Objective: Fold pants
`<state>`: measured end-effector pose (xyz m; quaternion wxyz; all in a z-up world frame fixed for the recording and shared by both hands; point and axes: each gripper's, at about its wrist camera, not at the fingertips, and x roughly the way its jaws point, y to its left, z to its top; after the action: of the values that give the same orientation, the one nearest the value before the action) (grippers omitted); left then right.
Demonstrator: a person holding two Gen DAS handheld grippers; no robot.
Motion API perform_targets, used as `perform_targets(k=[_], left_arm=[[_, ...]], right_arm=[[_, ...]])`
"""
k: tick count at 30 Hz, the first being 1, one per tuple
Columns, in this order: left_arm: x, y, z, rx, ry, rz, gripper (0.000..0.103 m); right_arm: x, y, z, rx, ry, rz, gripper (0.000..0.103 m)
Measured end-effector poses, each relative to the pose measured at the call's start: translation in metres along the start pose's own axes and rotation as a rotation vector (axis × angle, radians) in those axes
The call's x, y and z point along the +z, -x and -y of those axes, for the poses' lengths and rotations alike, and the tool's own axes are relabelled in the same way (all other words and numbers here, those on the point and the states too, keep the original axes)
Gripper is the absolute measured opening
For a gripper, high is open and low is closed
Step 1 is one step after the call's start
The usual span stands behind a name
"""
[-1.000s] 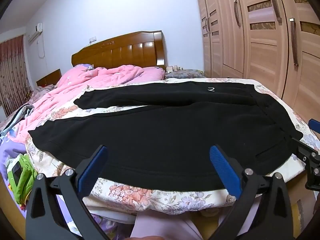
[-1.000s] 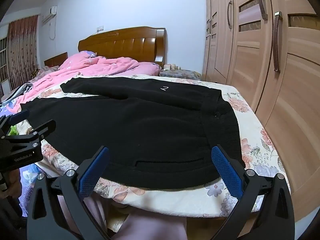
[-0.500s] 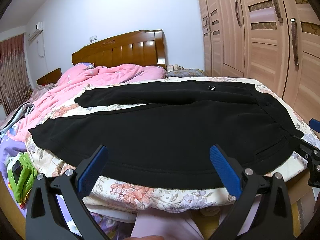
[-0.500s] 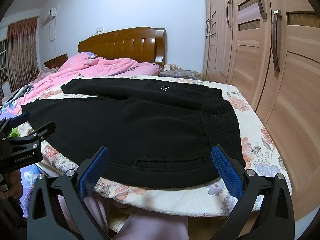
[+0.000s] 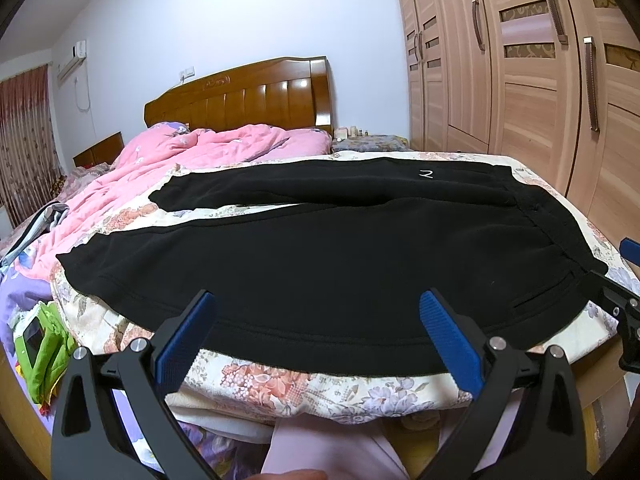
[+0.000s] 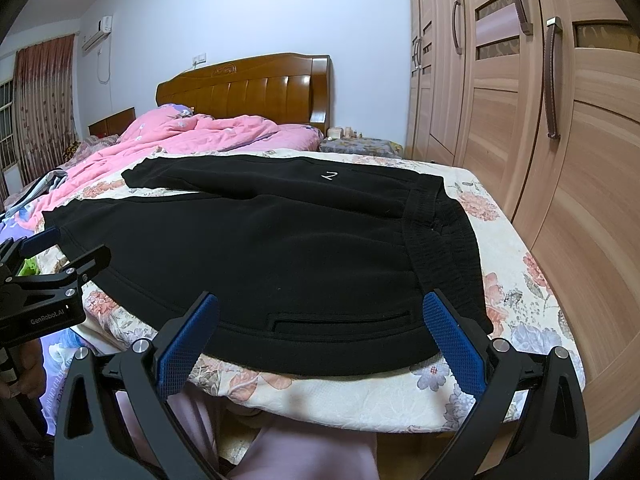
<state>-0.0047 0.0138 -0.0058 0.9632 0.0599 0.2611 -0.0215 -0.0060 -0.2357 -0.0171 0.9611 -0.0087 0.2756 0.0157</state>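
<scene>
Floral bedsheet (image 5: pixel 280 384) carries our black pants (image 5: pixel 320 264), spread flat, waistband right, 2 legs leftward. Left gripper (image 5: pixel 316 340) and right gripper (image 6: pixel 320 340) hover at the near hem, fingers apart, barely shifted since 1 second ago.

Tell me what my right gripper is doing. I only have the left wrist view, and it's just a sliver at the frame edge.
Observer: The right gripper is open and empty, at the near edge of the pants.
Operator: Which part is in front of it?
Observer: The pocket slit lies roughly centred ahead of it.
Operator: And the waistband?
Observer: The ribbed waistband runs down to the gripper's right-hand side.
</scene>
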Motion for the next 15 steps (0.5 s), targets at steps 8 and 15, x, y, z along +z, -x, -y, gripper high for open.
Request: perform_targets(k=[8,15], left_arm=[[-0.0007,-0.0012,-0.0018,-0.002,0.0,-0.007,0.101],[-0.0011,-0.0013,-0.0021,-0.002,0.0,-0.008,0.101]], right_arm=[[-0.0005,-0.0004,0.0006,0.002,-0.003,0.0,0.099],[-0.0005,-0.0008,0.001,0.002,-0.003,-0.002,0.099]])
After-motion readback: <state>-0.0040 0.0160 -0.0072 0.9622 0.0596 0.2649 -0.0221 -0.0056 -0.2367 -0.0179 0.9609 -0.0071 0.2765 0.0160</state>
